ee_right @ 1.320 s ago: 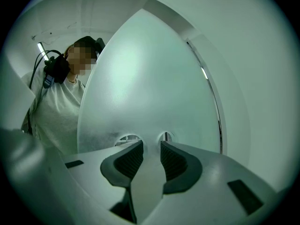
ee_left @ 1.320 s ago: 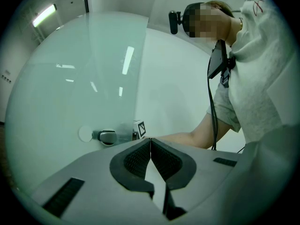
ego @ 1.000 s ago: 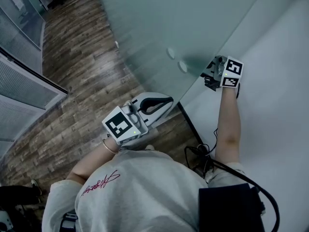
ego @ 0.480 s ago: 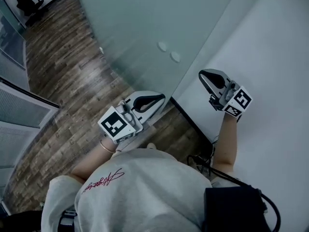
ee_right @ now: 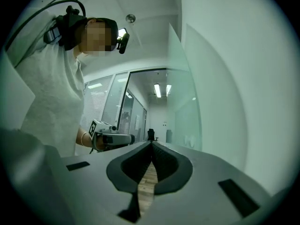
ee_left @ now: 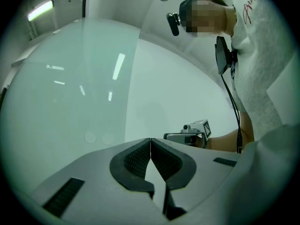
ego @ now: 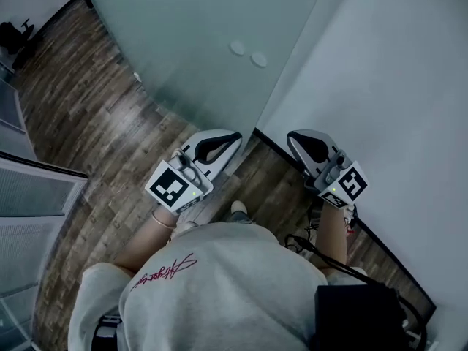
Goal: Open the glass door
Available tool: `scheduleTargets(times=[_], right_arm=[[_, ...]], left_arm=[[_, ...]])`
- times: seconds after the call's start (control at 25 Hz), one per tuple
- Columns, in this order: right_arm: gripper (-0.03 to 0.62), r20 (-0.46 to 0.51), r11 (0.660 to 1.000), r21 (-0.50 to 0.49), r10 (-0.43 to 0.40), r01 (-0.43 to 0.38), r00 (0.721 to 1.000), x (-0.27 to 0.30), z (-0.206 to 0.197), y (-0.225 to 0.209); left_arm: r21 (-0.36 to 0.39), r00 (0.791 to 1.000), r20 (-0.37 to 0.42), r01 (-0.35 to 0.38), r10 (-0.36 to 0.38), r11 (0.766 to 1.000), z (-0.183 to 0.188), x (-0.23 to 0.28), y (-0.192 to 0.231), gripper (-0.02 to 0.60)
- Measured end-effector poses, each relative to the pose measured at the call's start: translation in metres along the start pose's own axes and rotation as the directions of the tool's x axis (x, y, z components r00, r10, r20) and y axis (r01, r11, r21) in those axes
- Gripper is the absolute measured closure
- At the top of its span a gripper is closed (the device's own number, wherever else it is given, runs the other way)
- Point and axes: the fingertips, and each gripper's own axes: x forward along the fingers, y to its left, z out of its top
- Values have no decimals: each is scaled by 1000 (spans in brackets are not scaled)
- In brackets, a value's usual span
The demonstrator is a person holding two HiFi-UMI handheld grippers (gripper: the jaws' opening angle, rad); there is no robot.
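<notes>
As the glass door, upper centre, is seen swung towards the white wall, opening is judged done. Left gripper and right gripper are held clear at mid-frame, jaws pressed together and empty, the right's having just been closing. Next, only lowering is judged needed.

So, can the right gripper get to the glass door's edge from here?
Probably yes: only floor shows between the right gripper and the near edge of the glass door. Its jaws are shut, so they'd need opening first.

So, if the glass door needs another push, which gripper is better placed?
Left, probably. The left gripper, shut and empty, points at the glass door; the right gripper, also shut, looks past its edge into the corridor.
</notes>
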Motion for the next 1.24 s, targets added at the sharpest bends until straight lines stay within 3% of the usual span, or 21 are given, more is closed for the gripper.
scheduleTargets(times=[0.52, 1.24], right_arm=[[576, -25, 998, -11, -57, 57, 998, 4, -4, 84], [576, -25, 997, -47, -67, 65, 997, -2, 0, 85]], left_arm=[[-45, 999, 0, 53, -53, 998, -6, -35, -23, 565], [-44, 999, -4, 43, -44, 998, -8, -29, -33, 565]])
